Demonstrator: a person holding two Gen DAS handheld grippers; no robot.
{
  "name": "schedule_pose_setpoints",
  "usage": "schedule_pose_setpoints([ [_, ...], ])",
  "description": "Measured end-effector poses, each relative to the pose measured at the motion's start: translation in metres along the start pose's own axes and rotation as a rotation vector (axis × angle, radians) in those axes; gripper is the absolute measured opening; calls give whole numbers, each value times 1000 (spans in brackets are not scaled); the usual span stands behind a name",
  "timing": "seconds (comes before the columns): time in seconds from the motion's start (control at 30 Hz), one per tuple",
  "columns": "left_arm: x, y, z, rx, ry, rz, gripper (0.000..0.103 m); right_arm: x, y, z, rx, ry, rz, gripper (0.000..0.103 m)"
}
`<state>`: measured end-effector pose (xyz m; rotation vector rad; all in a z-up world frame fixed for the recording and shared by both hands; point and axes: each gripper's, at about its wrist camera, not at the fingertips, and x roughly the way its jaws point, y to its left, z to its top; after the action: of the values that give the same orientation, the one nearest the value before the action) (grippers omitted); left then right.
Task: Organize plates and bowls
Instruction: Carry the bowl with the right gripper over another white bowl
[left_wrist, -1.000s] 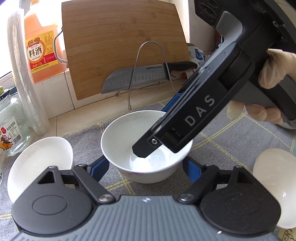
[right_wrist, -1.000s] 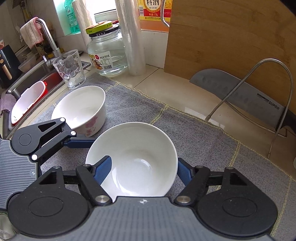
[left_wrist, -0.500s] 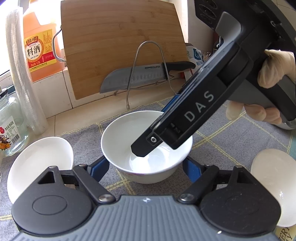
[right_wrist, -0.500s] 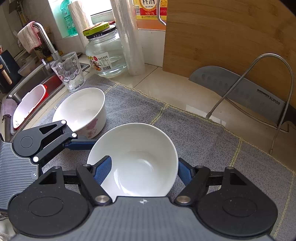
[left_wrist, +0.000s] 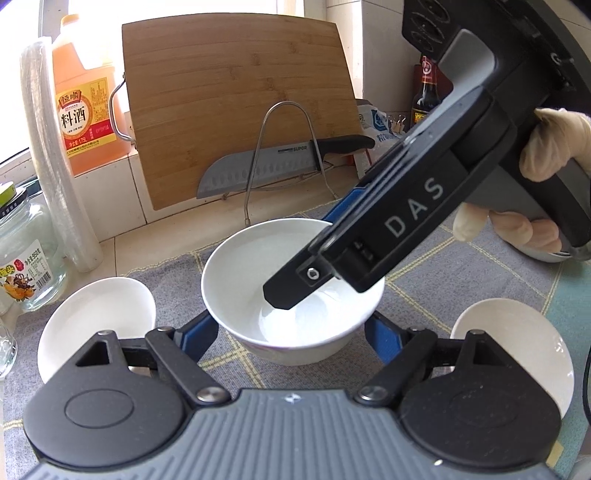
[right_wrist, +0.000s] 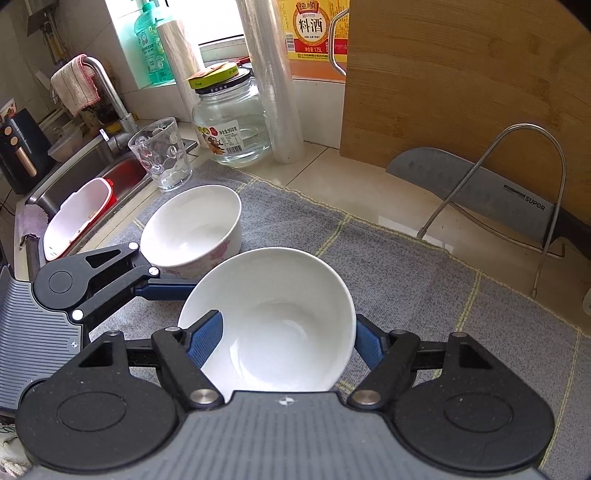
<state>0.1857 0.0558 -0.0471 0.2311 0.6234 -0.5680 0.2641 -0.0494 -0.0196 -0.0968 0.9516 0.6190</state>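
A white bowl (left_wrist: 255, 280) (right_wrist: 280, 314) is held tilted above the grey mat. My right gripper (right_wrist: 288, 338) is shut on its rim, one finger (left_wrist: 291, 291) inside the bowl and one outside. My left gripper (left_wrist: 291, 332) is open, its fingers on either side of the bowl's base. A second white bowl with pink flowers (right_wrist: 192, 232) (left_wrist: 99, 317) stands on the mat to the left. A small white dish (left_wrist: 517, 350) lies at the right.
A wooden cutting board (left_wrist: 236, 96), a knife (left_wrist: 280, 162) on a wire rack (right_wrist: 517, 177), a cooking wine jug (left_wrist: 85, 99), a glass jar (right_wrist: 229, 122), a plastic wrap roll (right_wrist: 273, 85), a drinking glass (right_wrist: 162, 155) and the sink (right_wrist: 81, 192) surround the mat (right_wrist: 406, 280).
The right gripper has lifted the bowl slightly and carried it a little left, closer to the flowered bowl. The left gripper stays open around the bowl's base.
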Motion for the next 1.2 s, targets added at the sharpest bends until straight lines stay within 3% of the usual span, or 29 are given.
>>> schedule_pose_setpoints([
  [0.57,-50,-30,-2,58,-36,-32,86,-50,28,-33,20,-65,-22,81],
  [1.2,-75,-73,-12,142,-52,-140,86,-100,42,-92,108,-113,-101,81],
])
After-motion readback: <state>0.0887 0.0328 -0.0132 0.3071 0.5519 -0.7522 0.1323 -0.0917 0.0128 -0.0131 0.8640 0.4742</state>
